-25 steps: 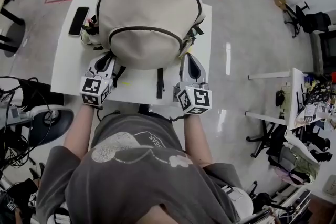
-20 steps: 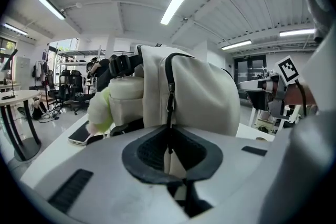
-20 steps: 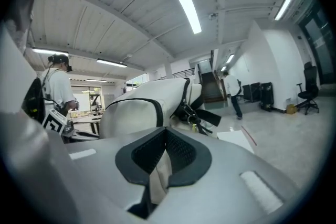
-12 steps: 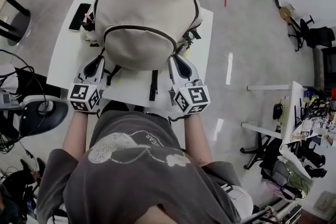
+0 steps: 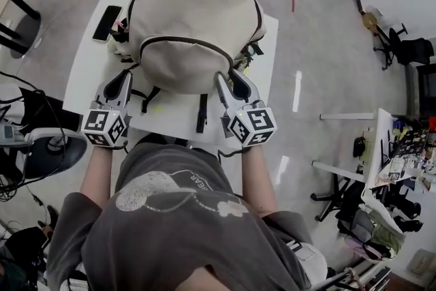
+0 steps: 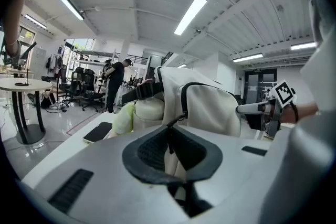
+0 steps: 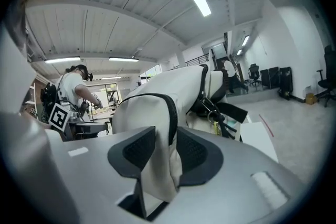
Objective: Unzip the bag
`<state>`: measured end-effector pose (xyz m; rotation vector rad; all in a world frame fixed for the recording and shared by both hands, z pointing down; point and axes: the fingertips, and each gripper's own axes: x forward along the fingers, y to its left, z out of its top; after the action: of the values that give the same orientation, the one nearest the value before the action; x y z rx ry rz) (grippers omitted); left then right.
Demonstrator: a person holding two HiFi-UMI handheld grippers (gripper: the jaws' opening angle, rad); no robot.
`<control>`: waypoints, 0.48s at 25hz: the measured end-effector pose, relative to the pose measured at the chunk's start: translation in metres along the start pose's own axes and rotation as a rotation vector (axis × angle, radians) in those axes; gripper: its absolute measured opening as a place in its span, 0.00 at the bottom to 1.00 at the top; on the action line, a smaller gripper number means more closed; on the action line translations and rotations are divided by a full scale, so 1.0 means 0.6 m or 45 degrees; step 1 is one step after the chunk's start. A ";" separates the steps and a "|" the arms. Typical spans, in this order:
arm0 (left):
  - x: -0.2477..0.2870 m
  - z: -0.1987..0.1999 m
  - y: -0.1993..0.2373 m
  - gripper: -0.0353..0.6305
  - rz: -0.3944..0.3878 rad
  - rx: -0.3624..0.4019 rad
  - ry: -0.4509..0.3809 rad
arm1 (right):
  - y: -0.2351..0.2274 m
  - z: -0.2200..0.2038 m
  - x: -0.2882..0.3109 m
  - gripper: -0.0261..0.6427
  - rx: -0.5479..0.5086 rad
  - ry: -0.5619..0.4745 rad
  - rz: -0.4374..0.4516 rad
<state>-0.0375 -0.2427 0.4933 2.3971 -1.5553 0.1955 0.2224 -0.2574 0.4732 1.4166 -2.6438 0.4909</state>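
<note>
While right tool [image 7: 167,139] jaws opening, bag [image 7: 149,105] fold sits between them.

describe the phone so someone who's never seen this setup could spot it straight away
Find the white table in the head view, carrying a cream backpack. Left of the backpack, near the table's far left corner, lies the phone. It is the only flat, glossy black slab; the other dark things nearby are straps.

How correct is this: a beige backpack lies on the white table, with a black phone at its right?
Wrong side: the black phone lies at the left of the beige backpack on the white table. The head view shows it.
</note>
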 end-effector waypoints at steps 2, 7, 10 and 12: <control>0.002 0.002 0.003 0.10 -0.018 -0.010 0.004 | 0.000 -0.004 0.004 0.21 -0.040 0.023 -0.042; 0.000 0.032 0.004 0.10 -0.062 -0.026 -0.029 | -0.001 -0.007 0.006 0.17 -0.058 0.006 -0.147; 0.006 0.061 -0.002 0.10 -0.106 -0.009 -0.047 | -0.002 -0.007 0.005 0.17 -0.032 -0.011 -0.186; 0.014 0.075 -0.006 0.10 -0.132 -0.008 -0.057 | -0.003 -0.006 0.006 0.17 -0.026 -0.017 -0.200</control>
<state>-0.0325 -0.2622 0.4519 2.4855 -1.4431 0.1165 0.2215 -0.2596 0.4780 1.6099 -2.5127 0.4381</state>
